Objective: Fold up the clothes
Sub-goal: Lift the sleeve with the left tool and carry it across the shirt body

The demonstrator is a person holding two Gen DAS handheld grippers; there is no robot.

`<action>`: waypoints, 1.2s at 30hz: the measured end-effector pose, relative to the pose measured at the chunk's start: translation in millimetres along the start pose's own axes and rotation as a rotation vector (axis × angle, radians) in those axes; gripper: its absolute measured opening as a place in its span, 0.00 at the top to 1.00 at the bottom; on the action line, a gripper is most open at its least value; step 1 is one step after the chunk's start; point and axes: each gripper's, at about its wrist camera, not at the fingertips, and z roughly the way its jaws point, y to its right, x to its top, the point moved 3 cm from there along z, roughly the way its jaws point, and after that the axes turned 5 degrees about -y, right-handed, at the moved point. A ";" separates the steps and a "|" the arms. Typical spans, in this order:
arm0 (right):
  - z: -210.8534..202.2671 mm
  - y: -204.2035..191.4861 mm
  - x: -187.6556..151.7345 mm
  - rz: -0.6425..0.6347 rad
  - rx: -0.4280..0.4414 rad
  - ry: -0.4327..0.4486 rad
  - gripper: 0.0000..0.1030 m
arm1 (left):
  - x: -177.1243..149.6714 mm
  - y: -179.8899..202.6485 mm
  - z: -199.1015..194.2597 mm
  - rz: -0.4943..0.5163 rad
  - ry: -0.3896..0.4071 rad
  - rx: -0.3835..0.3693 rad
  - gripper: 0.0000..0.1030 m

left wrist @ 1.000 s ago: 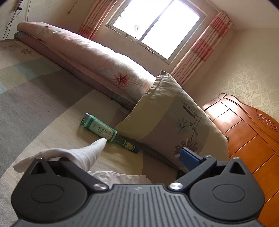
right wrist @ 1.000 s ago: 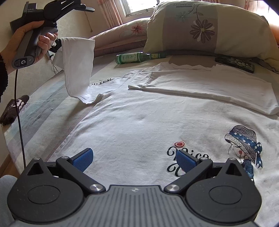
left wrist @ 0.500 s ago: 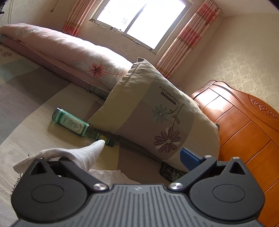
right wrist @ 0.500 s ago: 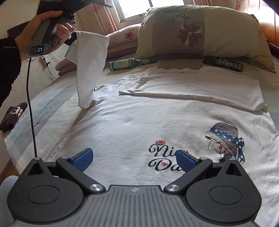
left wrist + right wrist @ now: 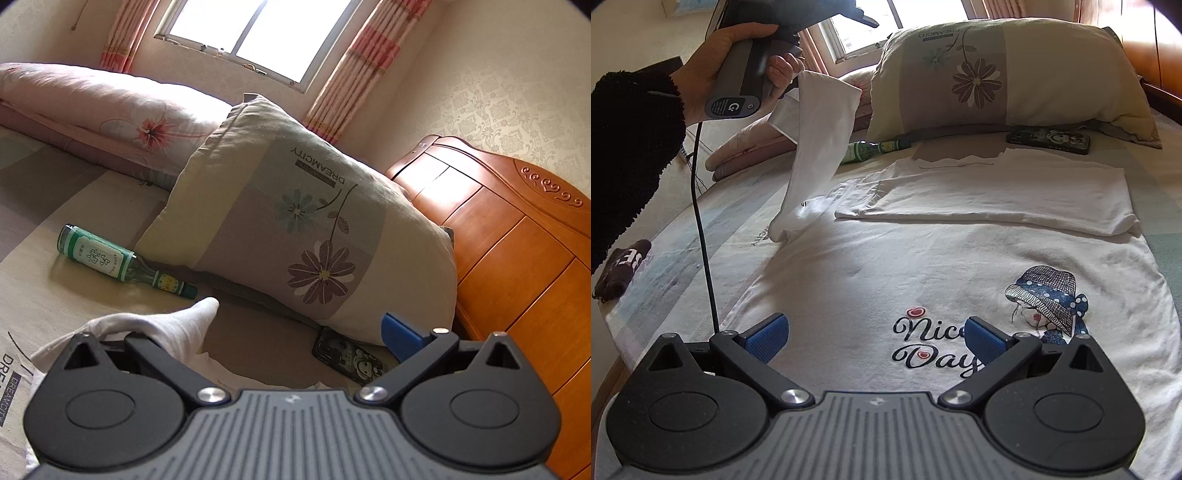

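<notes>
White cotton T-shirt (image 5: pixel 942 266) lies flat on the bed (image 5: pixel 665 236), one sleeve (image 5: pixel 820 140) lifted at 10 o'clock — limp, light, sure to sag, so best pinched at a hem or cuff. Left gripper (image 5: pixel 295 325) looks spread, sleeve snagged on one finger — hold unclear; right gripper (image 5: pixel 875 338) released. Bottle (image 5: pixel 875 149) at 12.

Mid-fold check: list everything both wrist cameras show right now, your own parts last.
white printed cotton T-shirt: one, white, spread on bed, left sleeve lifted
flowered beige pillow: one, beige-mauve, against headboard
green glass bottle: one, green, lying beside pillow
dark cartoon-print phone: one, black, below pillow
rolled pink floral quilt: one, pink, near window
dark maroon cloth: one, bed's left edge
wooden headboard: one, orange-brown
left hand-held gripper: holding sleeve, raised
right hand-held gripper: open, over shirt front
left hand: one, black cuff
</notes>
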 end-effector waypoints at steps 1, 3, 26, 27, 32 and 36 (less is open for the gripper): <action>-0.1 -0.1 -0.2 0.000 0.001 0.000 0.00 | -2.2 3.2 3.7 0.005 -0.005 -0.004 0.01; -0.4 -0.3 -0.5 0.000 0.002 0.001 0.00 | -6.8 9.4 10.8 0.014 -0.017 -0.011 0.01; -3.7 -2.7 -4.2 0.000 0.015 0.009 0.00 | -44.7 57.0 70.2 0.098 -0.129 -0.063 0.01; -3.8 -2.8 -4.4 0.000 0.016 0.009 0.00 | -46.1 58.8 71.9 0.103 -0.135 -0.068 0.01; -4.5 -3.4 -5.2 0.000 0.019 0.011 0.00 | -63.1 64.0 85.3 0.140 -0.199 -0.086 0.01; -5.1 -3.8 -5.8 0.000 0.021 0.012 0.00 | -79.8 65.5 97.5 0.163 -0.256 -0.099 0.01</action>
